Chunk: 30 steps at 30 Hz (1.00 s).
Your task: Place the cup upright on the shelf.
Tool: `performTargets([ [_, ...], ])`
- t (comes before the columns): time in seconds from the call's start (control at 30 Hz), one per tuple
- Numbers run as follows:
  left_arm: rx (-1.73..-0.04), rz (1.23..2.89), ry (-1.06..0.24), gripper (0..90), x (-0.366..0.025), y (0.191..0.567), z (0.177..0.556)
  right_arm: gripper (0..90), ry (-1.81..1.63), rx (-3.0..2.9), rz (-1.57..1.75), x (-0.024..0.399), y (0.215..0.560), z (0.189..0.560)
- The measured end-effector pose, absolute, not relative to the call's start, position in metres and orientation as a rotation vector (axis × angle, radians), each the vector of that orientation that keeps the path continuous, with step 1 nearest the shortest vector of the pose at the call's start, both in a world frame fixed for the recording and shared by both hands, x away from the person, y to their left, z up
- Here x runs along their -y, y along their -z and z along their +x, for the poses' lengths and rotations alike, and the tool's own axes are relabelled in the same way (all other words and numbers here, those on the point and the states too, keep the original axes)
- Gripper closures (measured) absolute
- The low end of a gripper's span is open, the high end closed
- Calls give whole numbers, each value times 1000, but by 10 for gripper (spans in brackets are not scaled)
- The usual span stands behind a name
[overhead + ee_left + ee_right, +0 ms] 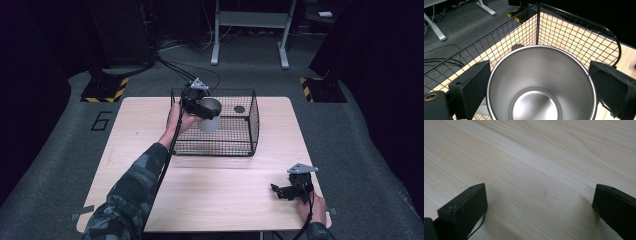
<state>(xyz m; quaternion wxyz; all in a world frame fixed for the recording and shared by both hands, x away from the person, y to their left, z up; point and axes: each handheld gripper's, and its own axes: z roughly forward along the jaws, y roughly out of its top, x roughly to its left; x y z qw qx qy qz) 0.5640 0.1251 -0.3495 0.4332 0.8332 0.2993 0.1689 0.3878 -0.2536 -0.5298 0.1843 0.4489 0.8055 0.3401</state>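
fingers of the left gripper clasp a steel cup by its rim on both sides, holding it upright over the left part of the black wire basket. right gripper rests low at the near right corner of the wooden desk, its fingers spread wide and empty.

The wire basket walls off its sides but stays open above, while the tabletop in front of the basket lies bare.
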Motion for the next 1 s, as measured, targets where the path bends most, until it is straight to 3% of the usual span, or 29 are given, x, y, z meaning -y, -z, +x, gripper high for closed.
performTargets([
  [1.0, -800, 2142, -371, 67, -111, 382, 579, 0, -955, -2276, 1257, 254, 530, 388],
])
